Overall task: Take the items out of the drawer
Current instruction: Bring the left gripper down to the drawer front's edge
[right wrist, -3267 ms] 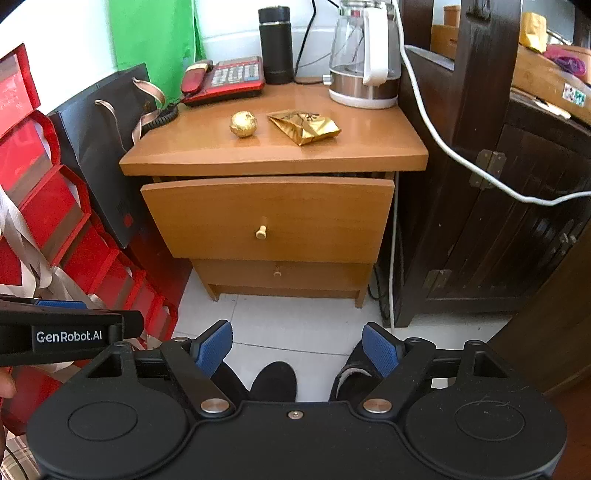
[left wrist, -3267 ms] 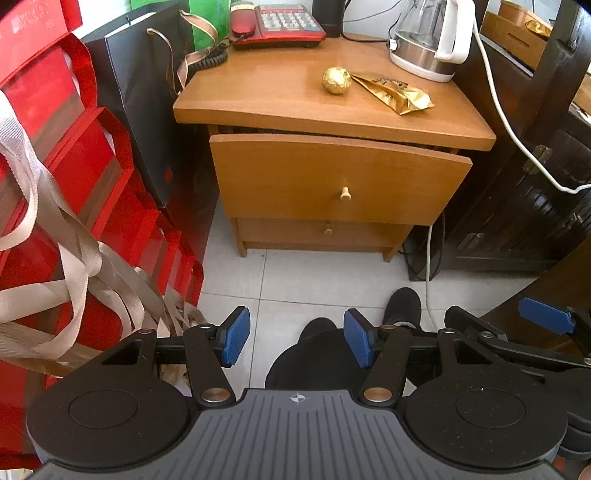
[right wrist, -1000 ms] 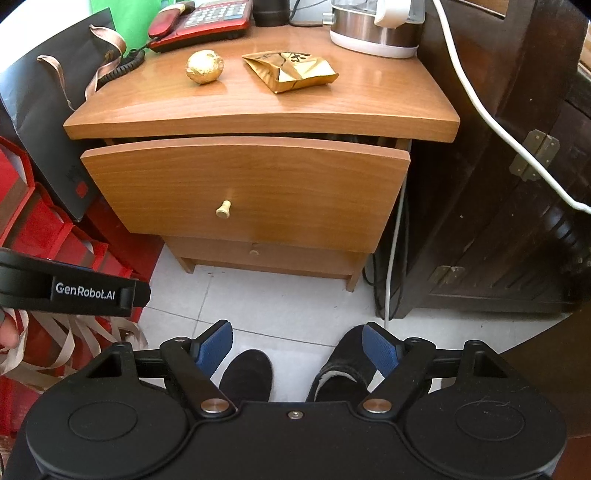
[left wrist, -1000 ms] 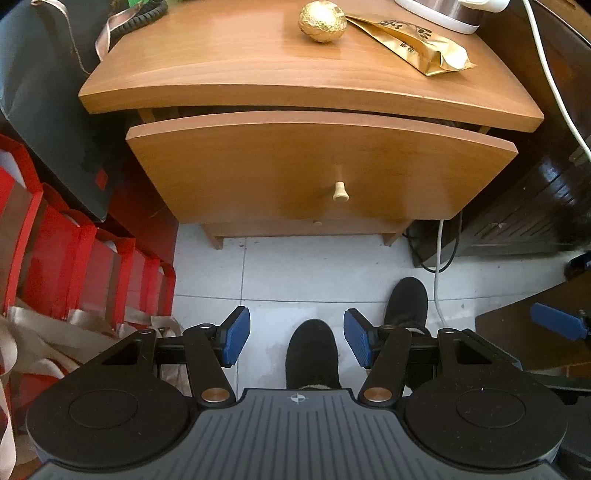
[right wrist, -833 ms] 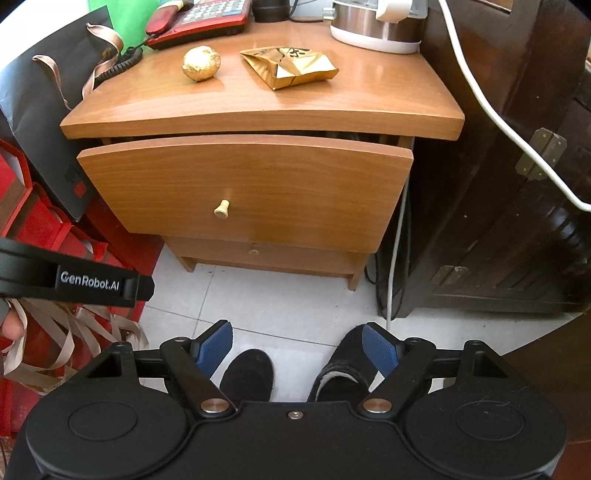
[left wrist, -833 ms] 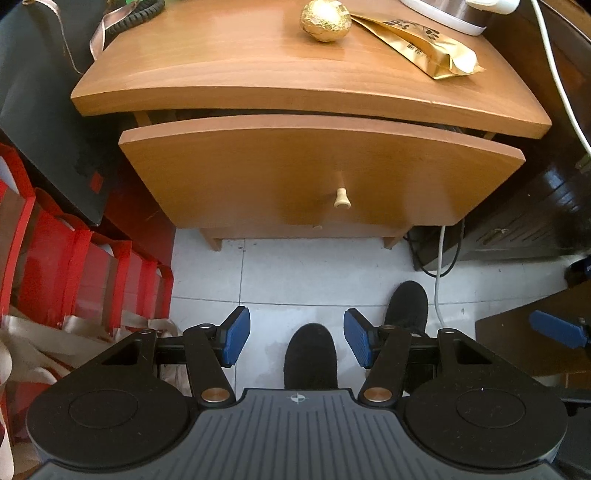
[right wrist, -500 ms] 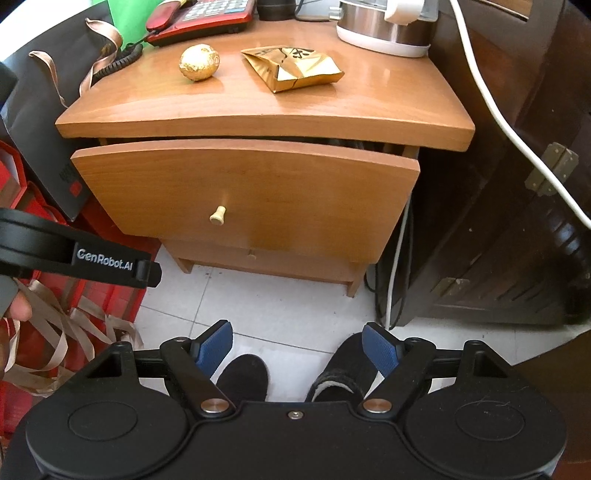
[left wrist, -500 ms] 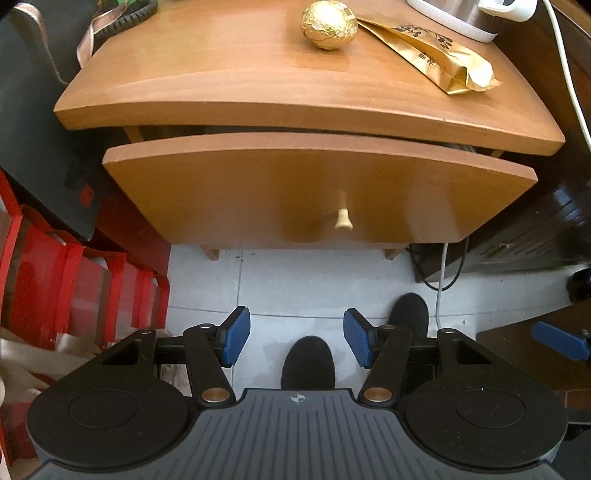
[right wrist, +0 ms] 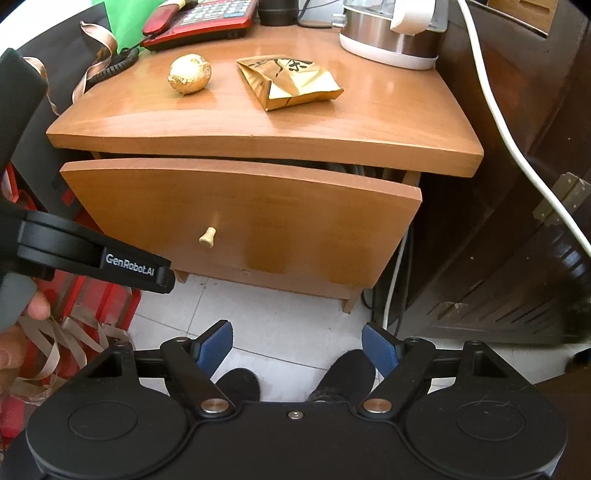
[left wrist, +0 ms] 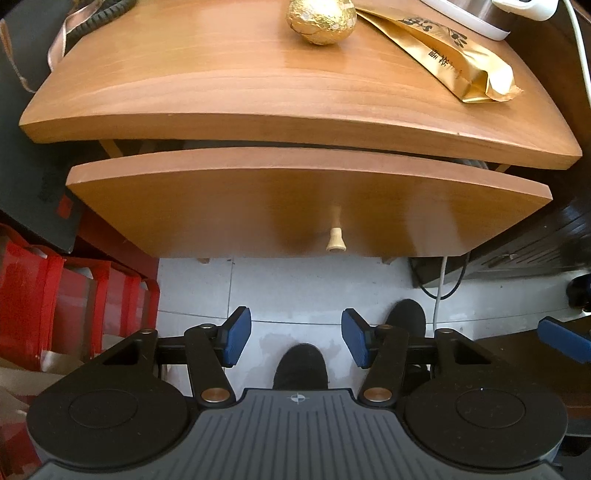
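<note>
A red telephone (right wrist: 199,18) and kettle (right wrist: 391,33) stand at the nightstand's back. Red bags (left wrist: 55,306) line the floor beside it.

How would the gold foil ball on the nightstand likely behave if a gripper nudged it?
The gold foil ball looks rounded, so it would probably roll on the glossy nightstand top. Its crinkled wrapping suggests it may dent under firm pressure.

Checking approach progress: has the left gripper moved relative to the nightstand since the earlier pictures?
Yes. The left gripper has closed in on the nightstand; its drawer knob looms larger.
</note>
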